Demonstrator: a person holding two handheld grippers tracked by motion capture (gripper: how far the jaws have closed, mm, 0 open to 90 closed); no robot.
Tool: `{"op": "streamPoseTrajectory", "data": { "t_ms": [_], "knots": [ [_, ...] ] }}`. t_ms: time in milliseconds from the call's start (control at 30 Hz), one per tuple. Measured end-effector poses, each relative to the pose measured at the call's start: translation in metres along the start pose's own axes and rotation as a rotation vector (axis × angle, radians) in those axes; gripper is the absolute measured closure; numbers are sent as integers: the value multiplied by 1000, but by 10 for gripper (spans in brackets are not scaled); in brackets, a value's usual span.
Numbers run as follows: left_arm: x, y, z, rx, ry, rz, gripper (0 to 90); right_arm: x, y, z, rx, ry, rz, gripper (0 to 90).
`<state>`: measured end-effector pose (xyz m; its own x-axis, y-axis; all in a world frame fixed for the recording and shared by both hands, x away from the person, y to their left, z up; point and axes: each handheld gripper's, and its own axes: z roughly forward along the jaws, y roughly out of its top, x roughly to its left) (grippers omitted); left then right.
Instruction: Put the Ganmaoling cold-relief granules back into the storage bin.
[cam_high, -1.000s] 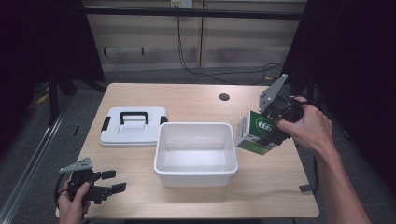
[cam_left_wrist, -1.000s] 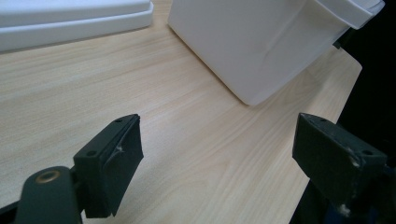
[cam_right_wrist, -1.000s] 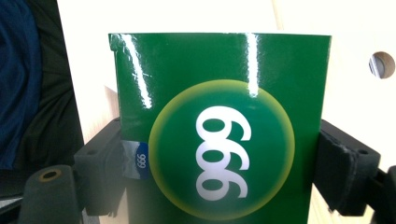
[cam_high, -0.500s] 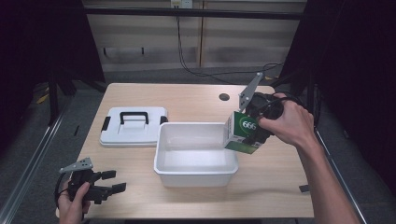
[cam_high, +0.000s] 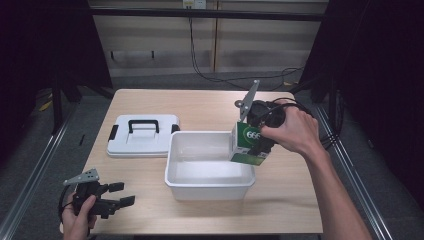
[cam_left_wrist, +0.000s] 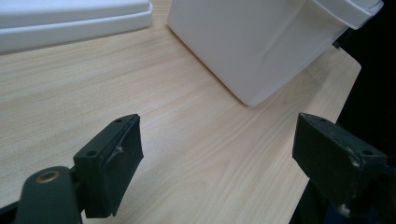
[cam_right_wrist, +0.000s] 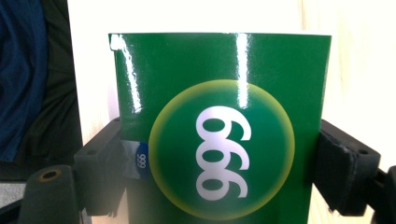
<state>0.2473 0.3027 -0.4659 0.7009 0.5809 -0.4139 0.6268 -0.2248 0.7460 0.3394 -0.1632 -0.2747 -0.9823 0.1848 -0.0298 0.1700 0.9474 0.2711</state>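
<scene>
Lower left of the high view: the left gripper (cam_high: 111, 196) sits low over the light wooden worktop (cam_high: 210, 107), held in a hand, jaws spread wide with nothing between them. In the left gripper view you just see bare wood between the black jaws, with the tub wall beyond. Up and a bit right, a flat white plastic lid with a black handle (cam_high: 142, 135) lies on the worktop, just beside the white rectangular plastic tub (cam_high: 208, 187) at centre. Right of centre, the right gripper (cam_high: 257, 144) has its jaws pinching a green carton with a white "666" in a yellow-ringed circle (cam_high: 248, 144), tilted over the tub's right rim.
</scene>
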Motion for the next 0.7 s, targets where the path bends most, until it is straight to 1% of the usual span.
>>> {"op": "streamPoseTrajectory", "data": {
  "t_ms": [33,67,100,200,367,400,500,533,567,600,633,700],
  "knots": [
    [0,0,0,0,0,0,160,0,0,0,0,0,0,163],
    [0,0,0,0,0,0,160,-1,2,1,-5,3,-13,163],
    [0,0,0,0,1,0,160,-1,5,3,6,7,-15,163],
    [0,0,0,1,1,-1,160,-2,8,7,14,12,-18,163],
    [0,0,0,1,0,-1,161,-3,14,8,2,16,-28,163],
    [0,0,0,1,0,-2,160,-3,17,9,3,19,-38,163],
    [0,0,0,1,1,-1,161,-3,22,12,16,27,-44,163],
    [0,0,0,1,-1,-2,160,-2,25,15,28,32,-44,163],
    [0,0,0,2,0,-1,160,-4,26,18,24,34,-57,163],
    [0,0,0,2,0,-1,160,-4,26,18,24,34,-57,163],
    [0,0,0,2,0,-2,160,-3,27,19,35,40,-48,162],
    [0,0,0,1,1,-2,160,-4,29,23,43,46,-57,162]
  ]
}}
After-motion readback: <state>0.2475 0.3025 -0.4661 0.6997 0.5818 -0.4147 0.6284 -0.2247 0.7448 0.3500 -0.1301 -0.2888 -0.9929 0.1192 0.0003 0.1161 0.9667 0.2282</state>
